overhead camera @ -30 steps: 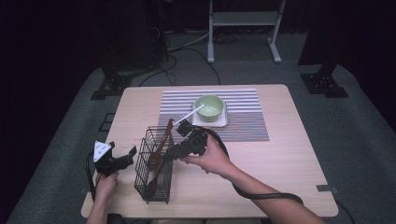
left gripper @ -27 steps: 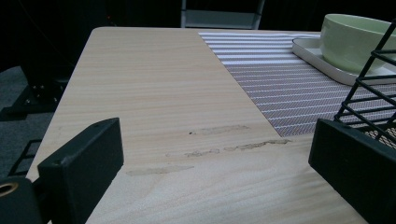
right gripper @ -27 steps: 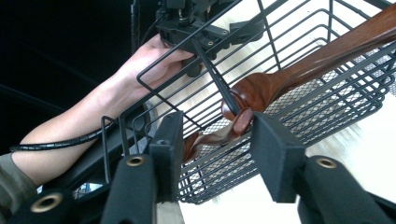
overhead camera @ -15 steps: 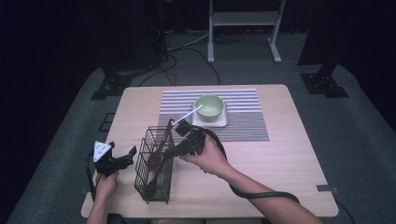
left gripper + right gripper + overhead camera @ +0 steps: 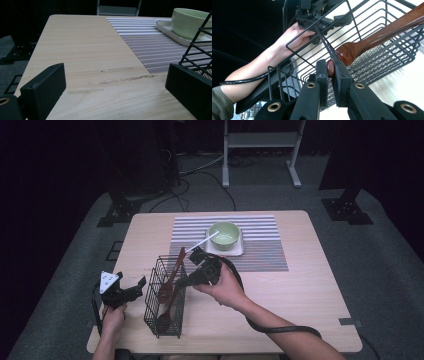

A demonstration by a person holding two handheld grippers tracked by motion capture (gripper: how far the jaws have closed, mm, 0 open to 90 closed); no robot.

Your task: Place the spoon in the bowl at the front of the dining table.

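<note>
A black wire basket (image 5: pixel 150 306) stands on the table's near left with two wooden spoons in it. One spoon (image 5: pixel 173 271) leans with its handle over the rim. My right gripper (image 5: pixel 184 282) is at the basket's right rim, shut on the end of the other wooden spoon (image 5: pixel 330 68); its jaws have just been closing onto that wood. The first spoon's handle (image 5: pixel 387 27) crosses the basket (image 5: pixel 384 53) beyond the right gripper (image 5: pixel 330 65). My left gripper (image 5: pixel 135 289) rests open just left of the basket, and nothing lies between the left gripper (image 5: pixel 115 85) jaws.
A green bowl (image 5: pixel 223 234) with a white utensil (image 5: pixel 205 241) leaning out sits on a white tray (image 5: pixel 239 251) on a striped placemat (image 5: pixel 260 255). From the left gripper view, the bowl (image 5: pixel 190 22) and the mat (image 5: pixel 147 47) lie ahead to the right.
The right gripper's jaws have closed on the wooden spoon's end at the basket rim. Both hands stay where they were.
</note>
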